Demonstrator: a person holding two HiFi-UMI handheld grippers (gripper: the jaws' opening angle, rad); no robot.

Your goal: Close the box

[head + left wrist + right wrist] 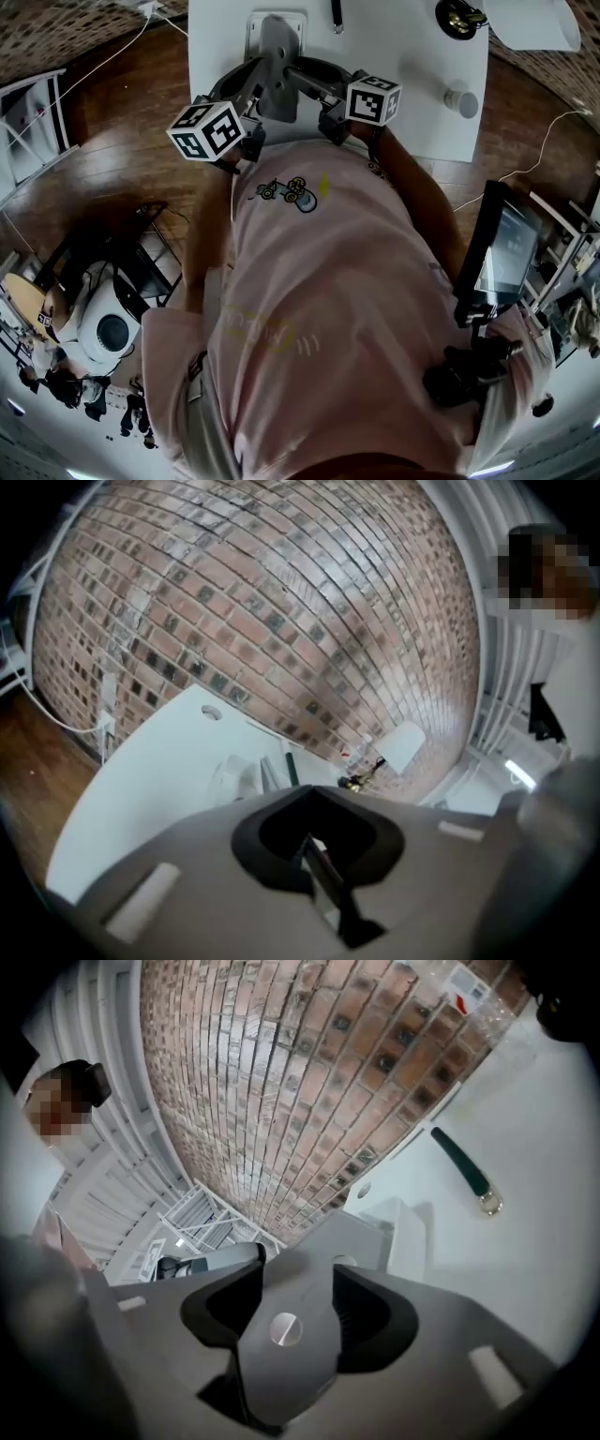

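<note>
A white box (276,26) stands shut near the middle of the white table (412,112), and also shows in the left gripper view (234,775) and the right gripper view (405,1232). A grey stand (276,67) rises in front of it. Both grippers sit at that stand, close to the person's chest. My left gripper (249,105) (319,869) is shut, its jaws meeting edge-on as a thin dark line. My right gripper (328,111) (286,1326) is open, with a grey tab bearing a screw (284,1328) between its dark pads (361,1312).
A dark pen with a metal ring (466,1171) (336,13) lies on the table beyond the box. A white lamp shade (404,745) (536,22), a black and gold object (457,17) and a small white cylinder (460,101) stand at the right. A brick wall (281,602) is behind.
</note>
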